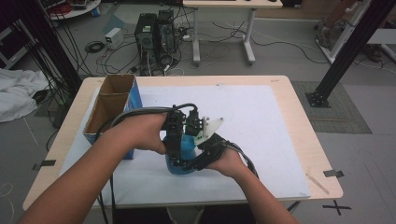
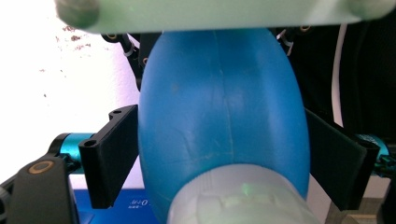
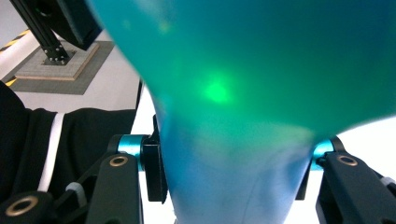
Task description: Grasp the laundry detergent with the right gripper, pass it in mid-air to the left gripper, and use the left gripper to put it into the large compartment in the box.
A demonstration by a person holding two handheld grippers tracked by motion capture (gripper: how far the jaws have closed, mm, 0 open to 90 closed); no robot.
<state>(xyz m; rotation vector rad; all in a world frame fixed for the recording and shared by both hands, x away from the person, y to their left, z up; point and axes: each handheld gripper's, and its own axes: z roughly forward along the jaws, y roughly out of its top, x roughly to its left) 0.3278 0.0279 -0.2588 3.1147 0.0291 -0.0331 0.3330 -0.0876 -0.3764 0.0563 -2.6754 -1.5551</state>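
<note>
Both forearms entered from the bottom of the high view bare, with no sleeve showing. The left gripper (image 1: 173, 140), near the centre, was a black block with thick black cables looping off toward the lower left. The right gripper (image 1: 205, 151), just right of it, was black too, topped by a pale three-cornered plate (image 1: 208, 127), with a cable trailing along the wrist. In the left gripper view the fingers (image 2: 108, 156) were flat black slabs with small screw holes, backed by turquoise metal barrels and brass-ringed pivots at the lower left. The right gripper view showed the same turquoise barrels (image 3: 129, 144) and brass-ringed black links in the lower corners.
</note>
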